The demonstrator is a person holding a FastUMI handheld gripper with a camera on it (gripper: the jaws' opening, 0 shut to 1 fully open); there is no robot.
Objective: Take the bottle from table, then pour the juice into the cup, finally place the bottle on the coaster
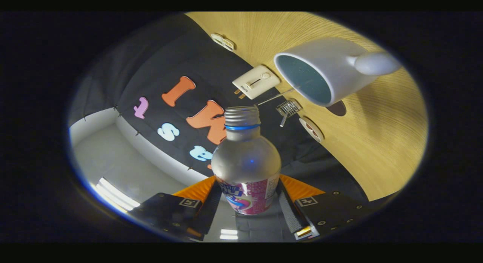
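Gripping bottle (246,168), claw (247,202) narrowed

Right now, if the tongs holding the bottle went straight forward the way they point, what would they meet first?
The tongs, shut on the clear plastic bottle with the pink label, aim past its open threaded neck at the black cloth wall, probably met first. The white mug with the teal inside stands off to one side; depth is unclear.

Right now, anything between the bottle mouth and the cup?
Nothing visible. The gripper is shut on the bottle, tilted toward the white cup. The bottle's open mouth sits short of the cup's rim, with only open space between them.
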